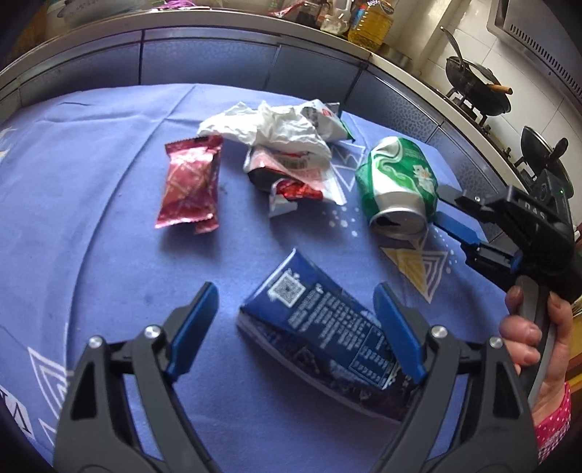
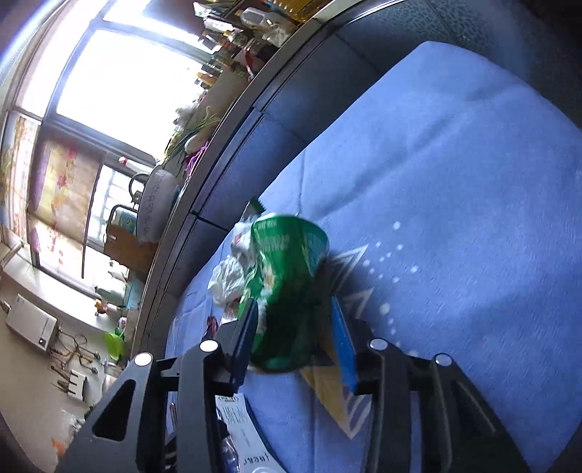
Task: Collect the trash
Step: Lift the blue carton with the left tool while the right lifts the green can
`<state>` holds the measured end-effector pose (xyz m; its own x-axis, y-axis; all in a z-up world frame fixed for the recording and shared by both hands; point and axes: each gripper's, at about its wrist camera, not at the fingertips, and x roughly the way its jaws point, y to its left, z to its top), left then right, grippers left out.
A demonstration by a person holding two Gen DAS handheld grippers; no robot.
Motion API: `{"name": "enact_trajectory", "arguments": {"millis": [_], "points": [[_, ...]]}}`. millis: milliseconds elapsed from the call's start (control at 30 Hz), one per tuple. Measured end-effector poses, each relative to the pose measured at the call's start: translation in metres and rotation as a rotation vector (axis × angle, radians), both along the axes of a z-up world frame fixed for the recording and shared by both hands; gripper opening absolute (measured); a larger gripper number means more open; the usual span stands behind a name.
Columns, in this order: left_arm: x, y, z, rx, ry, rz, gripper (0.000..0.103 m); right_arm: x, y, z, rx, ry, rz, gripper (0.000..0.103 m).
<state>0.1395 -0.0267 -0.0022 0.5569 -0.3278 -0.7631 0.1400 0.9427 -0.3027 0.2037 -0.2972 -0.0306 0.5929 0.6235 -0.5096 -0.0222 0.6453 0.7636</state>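
Bright window (image 2: 120, 72) lights a cluttered kitchen counter (image 1: 225, 18).

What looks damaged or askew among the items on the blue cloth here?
The green can is crushed and dented, lying on its side between the right gripper's fingers. The blue carton is flattened and lies at an angle between the open left gripper. The white wrapper is crumpled.

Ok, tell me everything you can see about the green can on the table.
The green can looks like thin aluminium, green with white swirls and a small flower mark, badly dented. It lies on its side on the blue tablecloth, its silver opened end toward the left wrist camera, right of the crumpled wrappers. The right gripper has one finger on each side of it; in the blurred right wrist view the pads look close on it, but contact is unclear.
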Motion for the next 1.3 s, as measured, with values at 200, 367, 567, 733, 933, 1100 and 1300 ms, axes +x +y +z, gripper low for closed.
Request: {"name": "enact_trajectory", "arguments": {"millis": [200, 367, 567, 733, 933, 1100, 1300], "points": [[-0.002, 0.028, 0.001, -0.009, 0.018, 0.058, 0.084, -0.025, 0.027, 0.015, -0.067, -0.074, 0.018, 0.041], [-0.007, 0.024, 0.015, -0.014, -0.018, 0.033, 0.084, -0.028, 0.005, 0.02, -0.026, -0.074, -0.057, 0.042], [-0.035, 0.014, 0.046, 0.1, -0.264, -0.128, 0.09, -0.038, -0.01, 0.011, -0.006, -0.049, -0.068, 0.05], [-0.061, -0.006, 0.044, 0.367, -0.472, -0.467, 0.095, -0.04, -0.025, 0.0, 0.009, -0.018, -0.095, 0.059], [-0.056, -0.032, 0.012, 0.567, -0.458, -0.832, 0.096, -0.015, -0.029, 0.002, 0.044, 0.022, -0.095, 0.06], [-0.043, -0.05, -0.002, 0.571, -0.406, -0.945, 0.095, 0.013, -0.022, -0.004, 0.055, 0.07, -0.101, 0.06], [-0.041, -0.054, -0.012, 0.535, -0.353, -0.986, 0.083, 0.036, -0.007, -0.011, 0.065, 0.103, -0.084, 0.06]]}}
